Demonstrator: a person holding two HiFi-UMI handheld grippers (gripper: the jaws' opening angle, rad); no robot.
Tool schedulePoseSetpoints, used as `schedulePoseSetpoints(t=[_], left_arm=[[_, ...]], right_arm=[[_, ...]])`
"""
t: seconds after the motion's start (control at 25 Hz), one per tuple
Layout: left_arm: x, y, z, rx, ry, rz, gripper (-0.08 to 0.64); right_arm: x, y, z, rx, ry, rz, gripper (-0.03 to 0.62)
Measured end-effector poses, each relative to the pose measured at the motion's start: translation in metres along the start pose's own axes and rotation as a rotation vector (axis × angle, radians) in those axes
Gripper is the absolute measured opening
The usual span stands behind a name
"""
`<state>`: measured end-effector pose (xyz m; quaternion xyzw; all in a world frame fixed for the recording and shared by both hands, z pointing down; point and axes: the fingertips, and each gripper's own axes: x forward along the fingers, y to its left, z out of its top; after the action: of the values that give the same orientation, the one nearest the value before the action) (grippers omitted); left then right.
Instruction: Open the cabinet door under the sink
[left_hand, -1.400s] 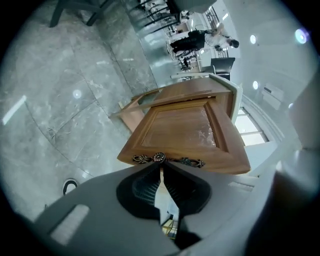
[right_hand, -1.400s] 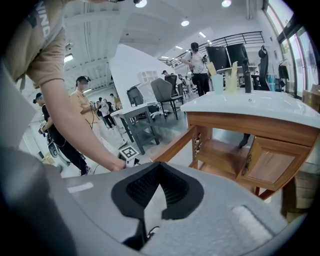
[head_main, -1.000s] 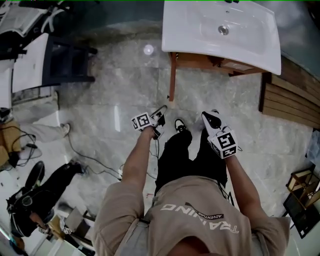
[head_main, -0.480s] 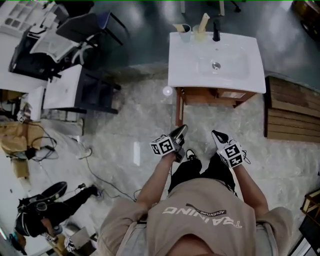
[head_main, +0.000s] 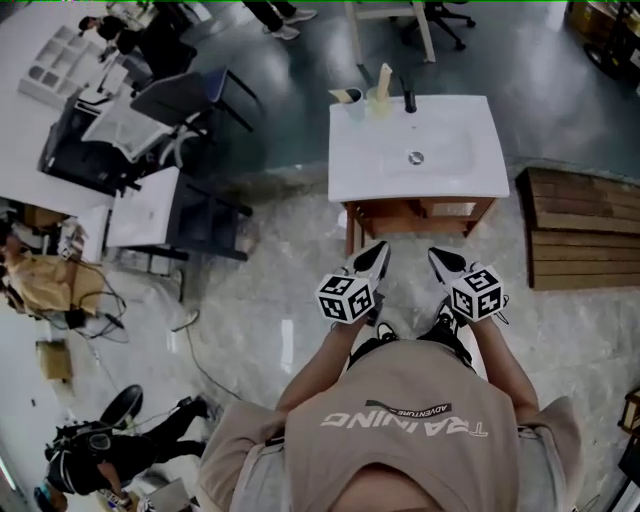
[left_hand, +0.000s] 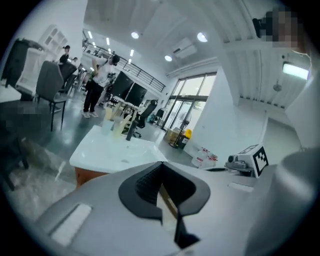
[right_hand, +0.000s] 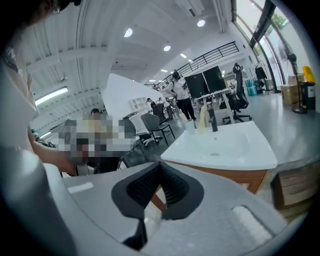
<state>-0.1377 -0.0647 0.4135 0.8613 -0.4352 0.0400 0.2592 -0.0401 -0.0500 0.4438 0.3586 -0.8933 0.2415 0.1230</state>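
Observation:
A white sink (head_main: 415, 150) tops a wooden cabinet (head_main: 420, 212), seen from above so its door face is barely visible. My left gripper (head_main: 375, 258) and right gripper (head_main: 441, 261) are held side by side just short of the cabinet front, apart from it, jaws pointing at it. Both are shut with nothing between the pads. In the left gripper view the sink (left_hand: 112, 150) and a strip of cabinet wood (left_hand: 87, 176) lie beyond the closed left gripper (left_hand: 161, 172). The right gripper view shows the sink (right_hand: 220, 145) and cabinet (right_hand: 220, 172) past the right gripper (right_hand: 160, 170).
A faucet (head_main: 408, 98), a cup and a bottle (head_main: 380, 92) stand on the sink's back edge. Wooden slats (head_main: 580, 225) lie right of the cabinet. Chairs and desks (head_main: 195, 215) crowd the left. Cables (head_main: 190, 350) run over the marble floor, near another person (head_main: 110, 450).
The view has pulled back and risen, so the sink looks smaller and farther. Both grippers have lifted and drawn closer together in front of the cabinet, still shut.

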Motion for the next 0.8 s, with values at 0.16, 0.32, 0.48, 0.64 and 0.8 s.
schedulePoseSetpoints(t=[0.16, 0.32, 0.48, 0.64, 0.8], left_arm=[[0.010, -0.028, 0.037, 0.179, -0.020, -0.017, 0.017], [0.016, -0.041, 0.074, 0.301, -0.058, -0.005, 0.017], [0.020, -0.054, 0.103, 0.356, -0.131, 0.015, 0.017], [0.022, -0.069, 0.128, 0.385, -0.212, 0.038, 0.017], [0.031, -0.088, 0.145, 0.372, -0.267, 0.047, 0.017]], right_arm=[[-0.012, -0.014, 0.039, -0.037, -0.069, -0.026, 0.002], [-0.026, -0.017, 0.079, -0.117, -0.131, -0.043, 0.002], [-0.044, -0.016, 0.111, -0.274, -0.165, -0.067, 0.002], [-0.062, -0.014, 0.141, -0.361, -0.234, -0.050, 0.002], [-0.085, -0.022, 0.164, -0.410, -0.283, -0.043, 0.002]])
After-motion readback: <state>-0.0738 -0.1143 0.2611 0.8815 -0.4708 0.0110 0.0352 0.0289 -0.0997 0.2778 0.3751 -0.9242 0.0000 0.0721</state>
